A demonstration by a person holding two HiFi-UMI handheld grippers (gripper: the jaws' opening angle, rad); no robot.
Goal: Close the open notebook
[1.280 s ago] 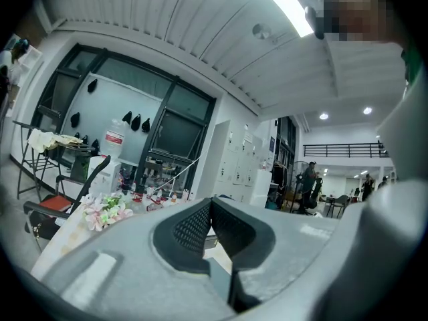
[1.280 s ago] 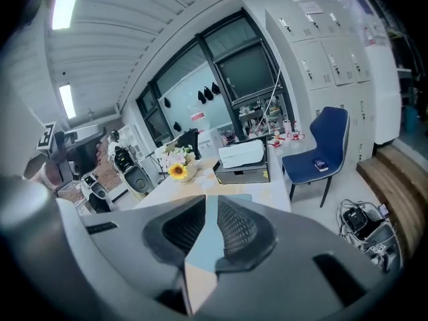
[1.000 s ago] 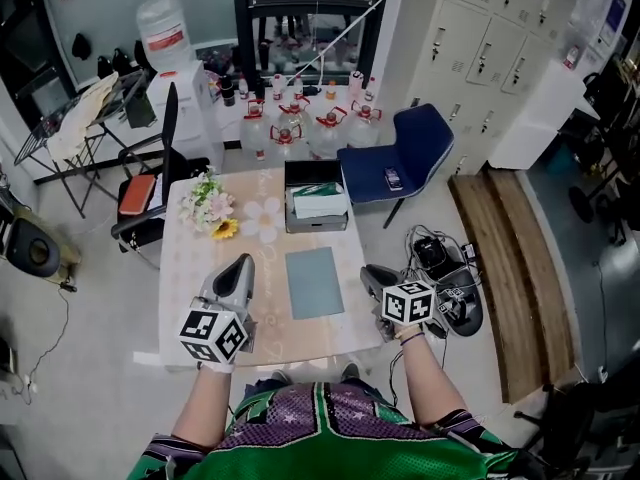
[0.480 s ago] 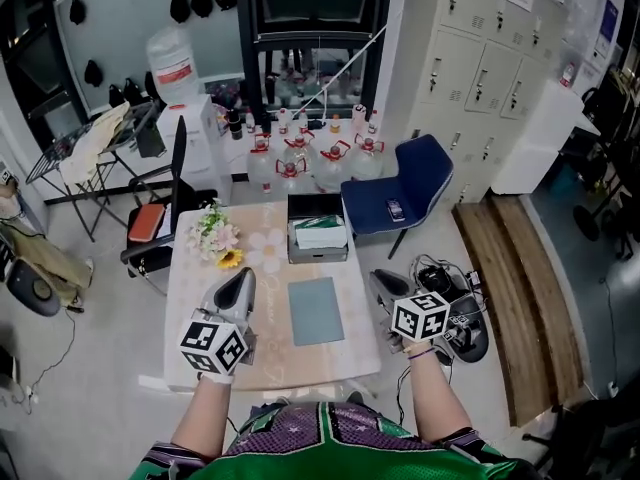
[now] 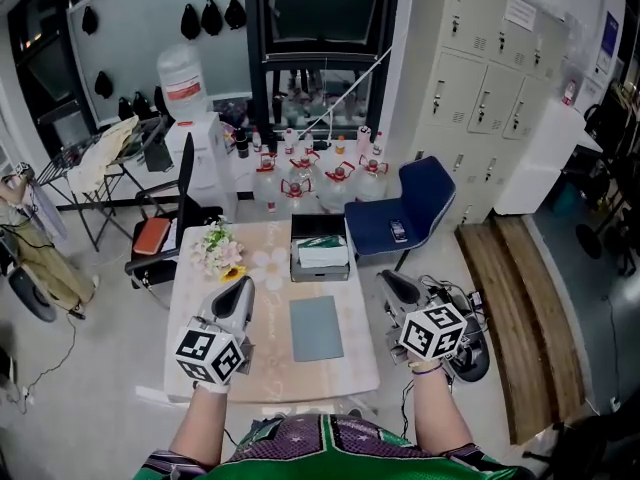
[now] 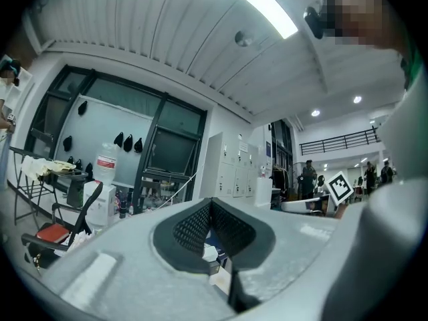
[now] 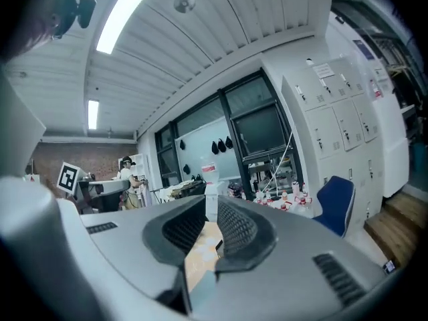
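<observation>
Floral-clothed table (image 5: 355, 353) fills the lower centre; over its near left part the left gripper (image 5: 243, 284) has its jaws pressed together on nothing, while the right gripper (image 5: 386, 279), at the right edge, shows a slim empty gap. A closed grey notebook (image 5: 316, 328) lies mid-table. Beyond it, an open box (image 5: 320, 274) holds a white-and-green packet (image 5: 322, 251)
</observation>
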